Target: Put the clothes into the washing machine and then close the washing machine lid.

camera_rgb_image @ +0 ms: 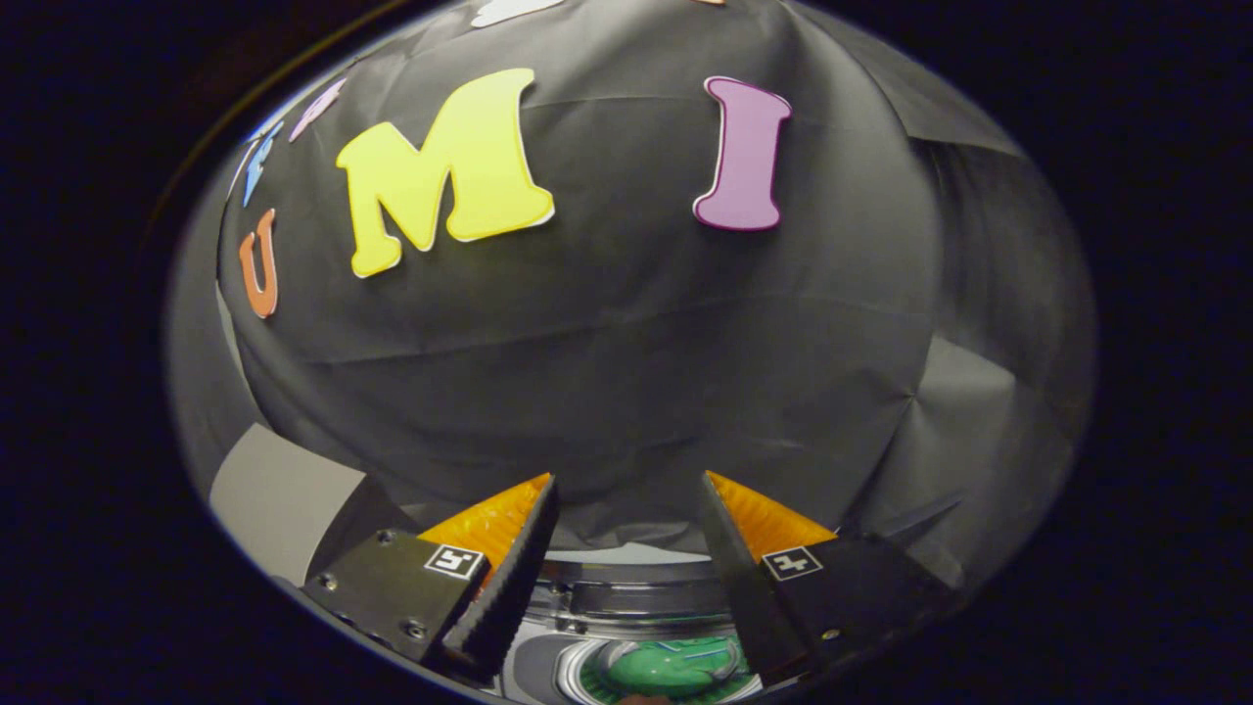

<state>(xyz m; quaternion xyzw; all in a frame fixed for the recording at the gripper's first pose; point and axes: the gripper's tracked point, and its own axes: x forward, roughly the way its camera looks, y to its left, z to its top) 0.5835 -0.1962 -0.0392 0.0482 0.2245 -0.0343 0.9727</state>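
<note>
Washing machine (626, 597) sits low under the tongs (628, 490), its round opening directly below the gap between the two fingers, and something green (671, 666), perhaps clothing, lies inside. The tongs stand wide apart and hold nothing, pointing at the booth wall beyond. I judge the next move must go downward, not forward. The lid I cannot identify.

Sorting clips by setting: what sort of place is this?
Likely a staged recording booth, not a real laundry room. Black cloth drapes the wall, and a washer sits below the gripper, green clothes showing in its drum. The jaws are open, holding nothing.
</note>
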